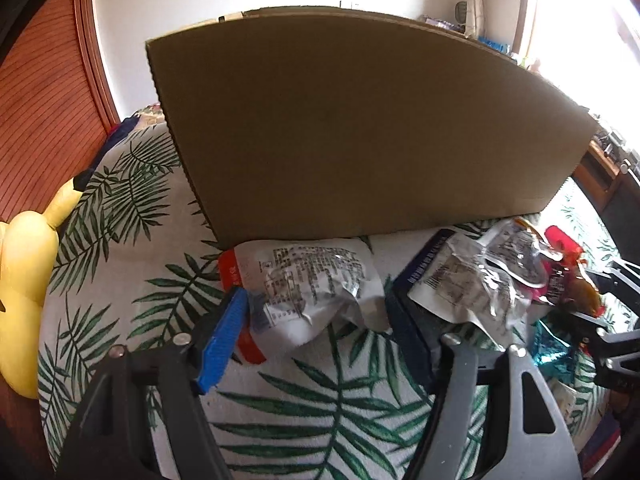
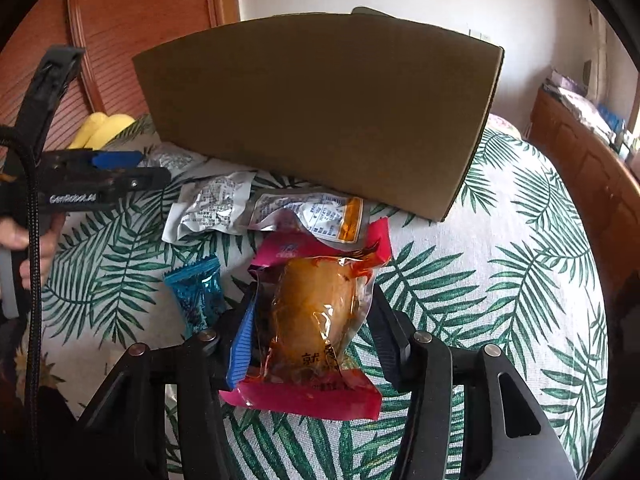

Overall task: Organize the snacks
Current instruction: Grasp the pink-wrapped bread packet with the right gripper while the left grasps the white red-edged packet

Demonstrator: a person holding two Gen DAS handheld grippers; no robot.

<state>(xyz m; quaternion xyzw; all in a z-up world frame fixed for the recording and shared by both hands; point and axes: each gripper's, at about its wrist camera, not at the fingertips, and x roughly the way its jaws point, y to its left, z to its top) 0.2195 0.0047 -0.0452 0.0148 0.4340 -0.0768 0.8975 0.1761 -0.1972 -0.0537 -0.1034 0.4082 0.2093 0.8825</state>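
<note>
A brown cardboard box [image 1: 360, 128] [image 2: 320, 112] stands at the back of the leaf-print cloth. A crumpled white packet with a red edge [image 1: 316, 280] lies on the cloth between the fingers of my left gripper [image 1: 316, 340]. Its blue pad touches the packet's left edge and the other finger stands clear, so the gripper is open. My right gripper [image 2: 312, 340] is shut on a red-edged clear pouch of yellow-brown food [image 2: 316, 320], with both pads against its sides. A pink packet [image 2: 288, 250] lies just beyond the pouch.
A white packet [image 2: 212, 208], a clear packet with an orange label [image 2: 312, 212] and a blue wrapper [image 2: 196, 292] lie in front of the box. A yellow plush toy [image 1: 24, 280] sits at the left. A wooden cabinet [image 2: 580, 168] runs along the right.
</note>
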